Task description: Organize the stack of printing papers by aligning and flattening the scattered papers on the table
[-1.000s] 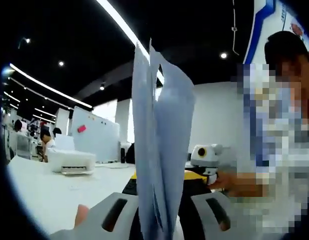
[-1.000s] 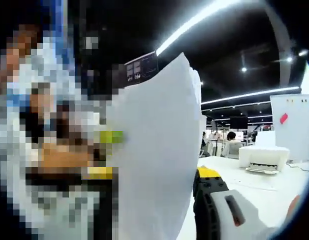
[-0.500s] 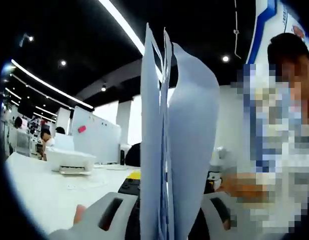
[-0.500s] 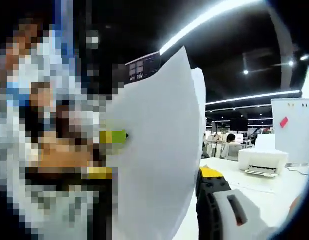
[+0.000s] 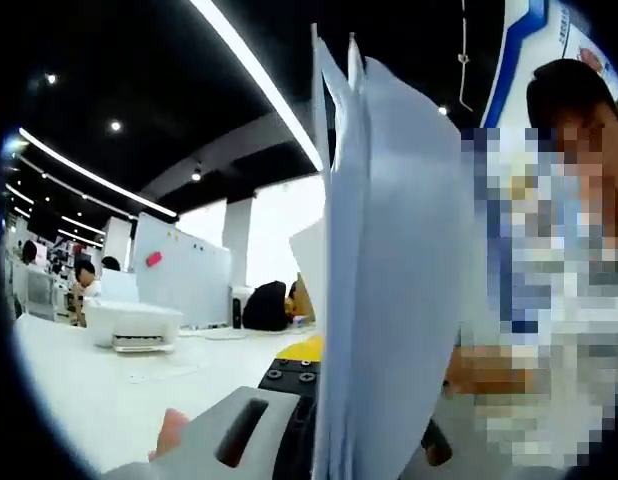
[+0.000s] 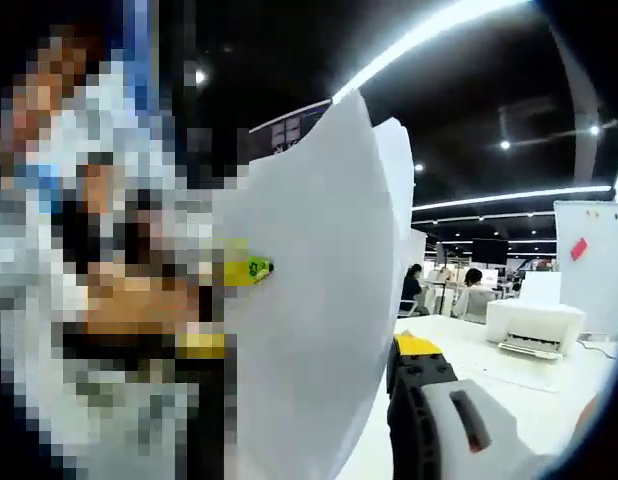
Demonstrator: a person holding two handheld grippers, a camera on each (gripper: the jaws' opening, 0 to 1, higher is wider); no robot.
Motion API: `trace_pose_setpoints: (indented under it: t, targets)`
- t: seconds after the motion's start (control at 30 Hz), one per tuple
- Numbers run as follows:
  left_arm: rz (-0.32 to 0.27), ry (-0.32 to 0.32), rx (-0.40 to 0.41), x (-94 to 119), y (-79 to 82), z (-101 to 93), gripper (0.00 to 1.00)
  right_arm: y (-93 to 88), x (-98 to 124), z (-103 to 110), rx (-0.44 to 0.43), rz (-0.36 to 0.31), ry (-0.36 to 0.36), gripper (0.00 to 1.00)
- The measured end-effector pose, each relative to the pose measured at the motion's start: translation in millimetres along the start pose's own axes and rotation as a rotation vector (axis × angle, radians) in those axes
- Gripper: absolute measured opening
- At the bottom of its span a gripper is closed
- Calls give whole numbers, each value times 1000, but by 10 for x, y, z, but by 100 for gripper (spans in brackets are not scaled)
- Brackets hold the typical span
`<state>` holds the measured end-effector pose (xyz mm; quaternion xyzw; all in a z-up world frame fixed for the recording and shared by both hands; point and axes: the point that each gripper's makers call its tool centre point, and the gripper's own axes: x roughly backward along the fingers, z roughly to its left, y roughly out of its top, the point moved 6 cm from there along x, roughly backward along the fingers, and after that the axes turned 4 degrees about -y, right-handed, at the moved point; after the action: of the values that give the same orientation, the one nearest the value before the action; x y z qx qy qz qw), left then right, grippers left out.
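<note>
The white table (image 5: 99,390) runs under everything, and the sheaf of papers (image 5: 389,300) stands on edge above it, held up off its top. Both the left gripper (image 5: 319,450) and the right gripper (image 6: 339,440) are clamped on the papers' lower edge; a printer (image 6: 534,328) sits far back on the table

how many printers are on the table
1. A white printer sits at the table's far edge in the left gripper view, below a whiteboard; the right gripper view shows it at right. The held papers may hide others.
</note>
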<state>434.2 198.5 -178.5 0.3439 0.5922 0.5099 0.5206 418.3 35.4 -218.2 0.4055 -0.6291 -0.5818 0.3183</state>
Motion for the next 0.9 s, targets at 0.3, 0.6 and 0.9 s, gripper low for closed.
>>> trace_pose_setpoints:
  t: [0.3, 0.6, 0.9]
  targets:
    - [-56, -96, 7, 74, 106, -147, 6, -103, -41, -172, -155, -24, 94, 48]
    - [-137, -158, 57, 122, 217, -184, 6, -4, -49, 155, -232, -78, 315, 9]
    - [-158, -134, 95, 172, 173, -135, 10, -17, -68, 285, -164, 2, 357, 0]
